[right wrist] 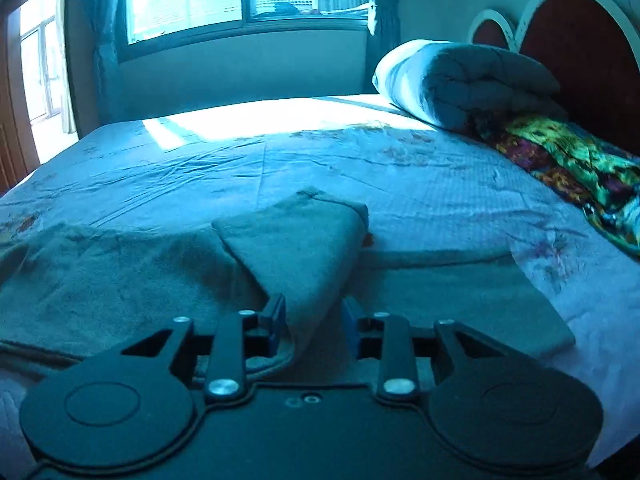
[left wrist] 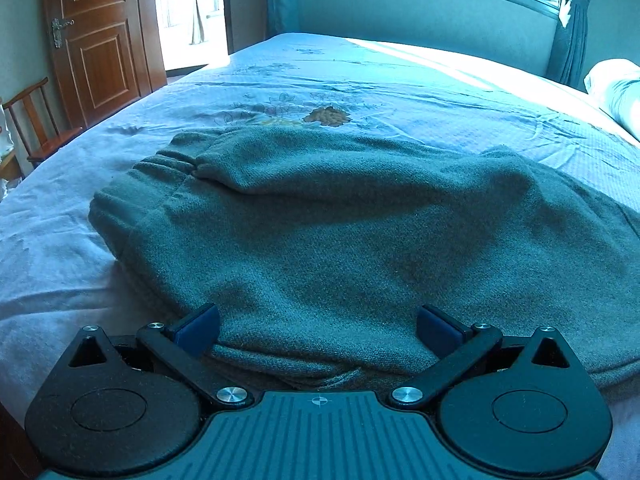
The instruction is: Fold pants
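1. On bed [left wrist: 60, 240]: grey pants [left wrist: 340, 232] lie flat, waistband far left.
2. L gripper [left wrist: 318, 330] fully open w/ pants' near edge between its pads, not pinched.
3. R gripper [right wrist: 314, 326] partly open; raised pants fold between pads, grip unclear.

The left gripper [left wrist: 318, 330] is pointing forward and tilted downward, its jaws standing as wide apart as they go, with the blue pads [left wrist: 198, 330] facing each other across a broad gap. Grey cloth is lying between and below the jaws, but neither pad is pressing on it. The right gripper [right wrist: 314, 322] is also angling downward, less steeply, with its jaws only partly apart. A fold of the same cloth is rising up between its jaws; the picture is blurred there, so the pads seem to be just beside the fold rather than pinching it.
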`<state>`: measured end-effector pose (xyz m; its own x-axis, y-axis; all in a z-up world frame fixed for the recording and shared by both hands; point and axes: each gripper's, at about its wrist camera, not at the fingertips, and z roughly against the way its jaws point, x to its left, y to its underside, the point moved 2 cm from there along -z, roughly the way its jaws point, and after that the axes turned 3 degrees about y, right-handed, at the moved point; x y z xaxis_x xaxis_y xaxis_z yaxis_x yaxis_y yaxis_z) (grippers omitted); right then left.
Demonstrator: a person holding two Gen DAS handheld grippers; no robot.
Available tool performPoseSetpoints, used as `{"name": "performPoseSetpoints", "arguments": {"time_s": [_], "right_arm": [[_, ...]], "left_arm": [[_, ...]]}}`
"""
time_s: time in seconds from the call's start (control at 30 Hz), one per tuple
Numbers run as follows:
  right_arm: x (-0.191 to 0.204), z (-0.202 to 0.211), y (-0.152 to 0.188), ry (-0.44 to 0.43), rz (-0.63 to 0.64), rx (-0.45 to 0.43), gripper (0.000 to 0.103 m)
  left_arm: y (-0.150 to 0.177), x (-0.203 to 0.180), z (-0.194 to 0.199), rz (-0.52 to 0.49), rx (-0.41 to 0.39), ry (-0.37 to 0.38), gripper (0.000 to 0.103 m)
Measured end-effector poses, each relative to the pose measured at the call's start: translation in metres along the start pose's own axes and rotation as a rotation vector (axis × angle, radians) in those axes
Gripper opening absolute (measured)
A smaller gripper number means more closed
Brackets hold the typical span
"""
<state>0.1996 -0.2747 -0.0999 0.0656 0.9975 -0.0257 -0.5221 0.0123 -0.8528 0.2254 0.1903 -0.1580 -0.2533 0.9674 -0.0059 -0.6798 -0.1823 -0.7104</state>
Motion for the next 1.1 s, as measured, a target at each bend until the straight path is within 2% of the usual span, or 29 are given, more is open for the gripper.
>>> {"name": "performPoseSetpoints", "arguments": {"time_s": [0.13,0.23,0.27,0.3,0.33,0.4,0.47,0.53,0.57,0.63,0.67,0.7,0.73,0.8,0.83,1.0,1.1], "right_arm": [[0.046,-0.034,-0.017,0.009,0.288,0.001,0.034],[0.074,-0.072,-0.014,0.07,0.508,0.067,0.034],[0.079,-0.082,-0.013,0.111,0.568,0.08,0.031],[0.08,-0.088,-0.013,0.14,0.592,0.08,0.013],[0.074,-0.092,-0.017,0.146,0.557,0.085,0.0],[0.052,-0.084,-0.032,0.112,0.402,0.068,0.0],[0.023,-0.053,-0.05,0.108,0.229,-0.042,0.0],[-0.023,-0.019,-0.057,0.064,-0.055,-0.116,0.0],[-0.058,-0.004,-0.05,0.035,-0.257,-0.119,0.0],[-0.114,0.006,-0.012,0.021,-0.552,-0.095,0.001],[-0.133,0.002,0.009,0.012,-0.65,-0.055,0.007],[-0.149,-0.008,0.031,0.02,-0.706,0.028,0.013],[-0.159,-0.015,0.045,0.024,-0.737,0.079,0.013],[-0.172,-0.019,0.061,0.003,-0.787,0.074,0.01],[-0.176,-0.019,0.061,-0.007,-0.82,0.069,0.012],[-0.177,-0.019,0.051,0.025,-0.785,0.038,0.03],[-0.183,-0.023,0.055,0.015,-0.847,0.074,0.029]], "left_arm": [[0.001,-0.002,-0.001,0.002,-0.005,-0.012,0.103],[0.002,-0.001,-0.001,0.003,-0.005,-0.009,0.103],[0.002,-0.001,-0.001,0.003,-0.004,-0.009,0.103],[0.002,-0.001,-0.002,0.003,-0.002,-0.008,0.103],[0.002,-0.001,-0.002,0.003,-0.001,-0.008,0.103],[0.002,-0.001,-0.002,0.002,0.0,-0.009,0.103],[0.002,-0.001,-0.003,0.001,-0.002,-0.01,0.103],[0.002,-0.001,-0.003,-0.002,-0.007,-0.014,0.103],[0.003,-0.002,-0.003,-0.004,-0.011,-0.015,0.103],[0.003,-0.002,-0.003,-0.003,-0.015,-0.017,0.103],[0.004,-0.002,-0.003,-0.002,-0.015,-0.016,0.103],[0.004,-0.002,-0.003,-0.003,-0.014,-0.016,0.103],[0.004,-0.002,-0.003,-0.005,-0.012,-0.014,0.103],[0.003,-0.001,-0.003,-0.006,-0.004,-0.01,0.103],[0.002,-0.001,-0.003,-0.008,0.0,-0.007,0.103],[0.002,-0.001,-0.004,-0.007,0.0,-0.006,0.103],[0.002,-0.001,-0.004,-0.007,0.0,-0.006,0.103]]}}
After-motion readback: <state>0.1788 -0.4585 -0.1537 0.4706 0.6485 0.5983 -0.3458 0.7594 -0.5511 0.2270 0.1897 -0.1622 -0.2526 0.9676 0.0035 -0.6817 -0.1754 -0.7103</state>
